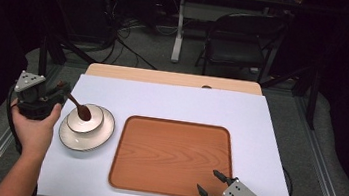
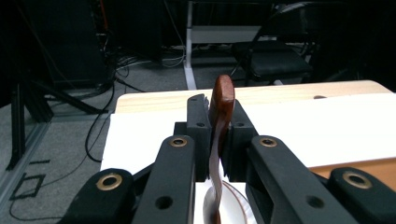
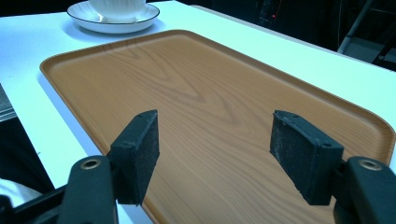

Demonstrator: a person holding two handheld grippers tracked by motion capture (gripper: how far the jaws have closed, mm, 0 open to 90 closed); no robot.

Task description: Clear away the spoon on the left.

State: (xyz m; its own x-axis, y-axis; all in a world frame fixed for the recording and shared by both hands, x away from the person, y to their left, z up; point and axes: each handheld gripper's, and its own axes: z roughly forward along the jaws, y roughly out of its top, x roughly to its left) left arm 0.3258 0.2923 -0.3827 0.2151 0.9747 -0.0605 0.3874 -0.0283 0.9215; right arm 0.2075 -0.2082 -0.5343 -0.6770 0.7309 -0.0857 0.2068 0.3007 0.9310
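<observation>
Slim brown wooden spoon (image 1: 76, 106) pinched at handle end by left gripper (image 1: 57, 89), bowl end resting in small white ceramic bowl (image 1: 85, 118) on white saucer (image 1: 88, 135).

Light, stiff, smooth; best held mid-handle. Right gripper (image 1: 213, 184) wide apart, empty, at near edge of wood-grain tray (image 1: 171, 158).

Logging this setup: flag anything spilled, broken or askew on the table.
Nothing stands out. The bowl sits level on its plate, the wooden tray is bare and lies square to the table, and the left gripper holds the spoon with its tip in the bowl.
</observation>
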